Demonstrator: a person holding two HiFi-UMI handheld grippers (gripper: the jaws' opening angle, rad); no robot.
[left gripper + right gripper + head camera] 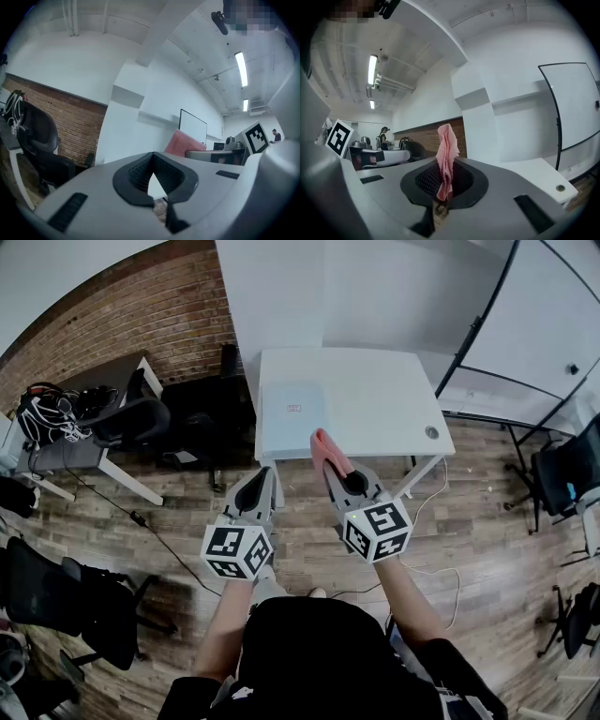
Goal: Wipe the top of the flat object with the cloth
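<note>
Pink cloth point(446, 154) looks soft and floppy — your right gripper point(443, 190) pinches it near one end, a sound hold — while your left gripper point(153, 182) sits closed, empty.

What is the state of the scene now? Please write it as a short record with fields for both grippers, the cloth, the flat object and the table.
left gripper: shut, nothing between its jaws
right gripper: shut on the cloth
cloth: pink, bunched, sticks out past the jaws
flat object: pale blue, lies on the table's left part
table: white, in front of the person
wiping: cloth is near the flat object's front corner in the head view; contact cannot be told
</note>
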